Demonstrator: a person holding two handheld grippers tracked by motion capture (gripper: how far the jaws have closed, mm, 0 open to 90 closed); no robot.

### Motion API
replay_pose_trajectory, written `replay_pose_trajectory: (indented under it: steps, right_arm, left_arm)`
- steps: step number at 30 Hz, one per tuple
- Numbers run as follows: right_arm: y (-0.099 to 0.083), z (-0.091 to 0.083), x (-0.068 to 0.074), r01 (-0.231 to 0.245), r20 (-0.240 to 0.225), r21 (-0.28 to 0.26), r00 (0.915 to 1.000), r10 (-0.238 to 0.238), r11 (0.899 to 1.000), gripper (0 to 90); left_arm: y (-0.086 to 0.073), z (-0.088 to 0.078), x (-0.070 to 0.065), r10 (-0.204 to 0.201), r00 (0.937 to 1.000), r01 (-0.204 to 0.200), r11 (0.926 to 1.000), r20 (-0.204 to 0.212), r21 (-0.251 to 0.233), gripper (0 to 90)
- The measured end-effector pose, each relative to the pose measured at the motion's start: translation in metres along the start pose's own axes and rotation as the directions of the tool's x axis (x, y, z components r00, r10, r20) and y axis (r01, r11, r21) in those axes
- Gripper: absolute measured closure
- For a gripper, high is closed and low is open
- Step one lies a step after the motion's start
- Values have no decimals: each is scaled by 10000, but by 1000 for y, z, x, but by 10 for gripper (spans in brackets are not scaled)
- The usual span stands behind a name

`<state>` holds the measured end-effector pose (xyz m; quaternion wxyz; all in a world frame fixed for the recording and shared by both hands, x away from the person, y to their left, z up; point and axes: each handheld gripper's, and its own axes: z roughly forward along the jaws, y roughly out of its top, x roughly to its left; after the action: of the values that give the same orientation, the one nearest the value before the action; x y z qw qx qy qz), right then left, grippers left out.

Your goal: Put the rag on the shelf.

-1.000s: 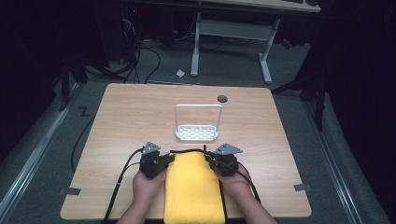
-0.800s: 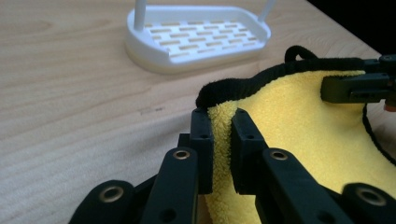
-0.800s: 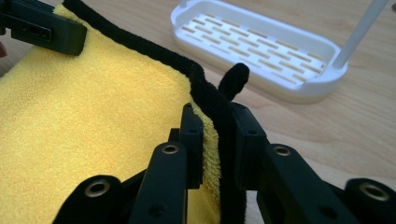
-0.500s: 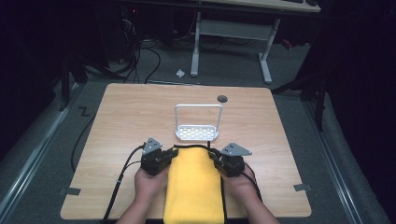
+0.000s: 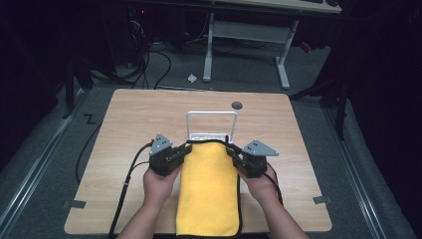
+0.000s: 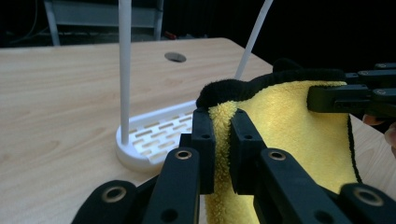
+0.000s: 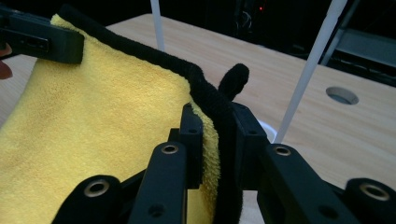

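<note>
Our left tool and right tool each pinched one top corner of the yellow towel, jaws clamped tight on the cloth, so that its upper edge stretched taut between them and the rest hung down toward the near edge of the tabletop. We judged this two-corner hold was meant to keep the towel spread flat and ready to go over the white rack, which stood just beyond it near the middle of the tabletop. The towel was soft, fuzzy microfibre with a thick black piped border. The rack looked like hard plastic: a slotted oval base with a thin upright hoop. The tabletop was smooth pale wood grain with a round cable hole toward its far edge.
</note>
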<state>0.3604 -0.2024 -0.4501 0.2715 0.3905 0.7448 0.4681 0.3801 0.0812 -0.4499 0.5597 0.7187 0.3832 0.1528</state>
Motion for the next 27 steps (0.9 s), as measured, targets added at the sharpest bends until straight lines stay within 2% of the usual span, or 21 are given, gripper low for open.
replay_pose_trajectory:
  steps: [3, 8, 13, 23, 27]
  right_arm:
    - [9, -3, -2, -29, 13, -277, 10000, 30, 9996, 776]
    - [24, -9, -4, 21, -7, -727, 10000, -22, 9974, 776]
    - [36, -14, -5, 2, -42, -1072, 10000, -6, 9942, 775]
    - [61, -28, -4, 230, 29, -1774, 9997, -228, 9839, 776]
    - [69, -34, -5, 137, 66, -1968, 9999, -126, 9804, 776]
  left_arm:
    - [8, -2, 0, -2, 10000, 2, 9998, 5, -196, 823]
    - [23, -8, -3, 286, 9996, -287, 9978, -18, -597, 826]
    - [38, -12, -5, 378, 9993, -380, 9954, -45, -885, 827]
    - [62, -22, -12, 620, 9981, -619, 9874, -37, -1456, 832]
    - [72, -24, -14, 701, 9975, -701, 9838, -56, -1648, 832]
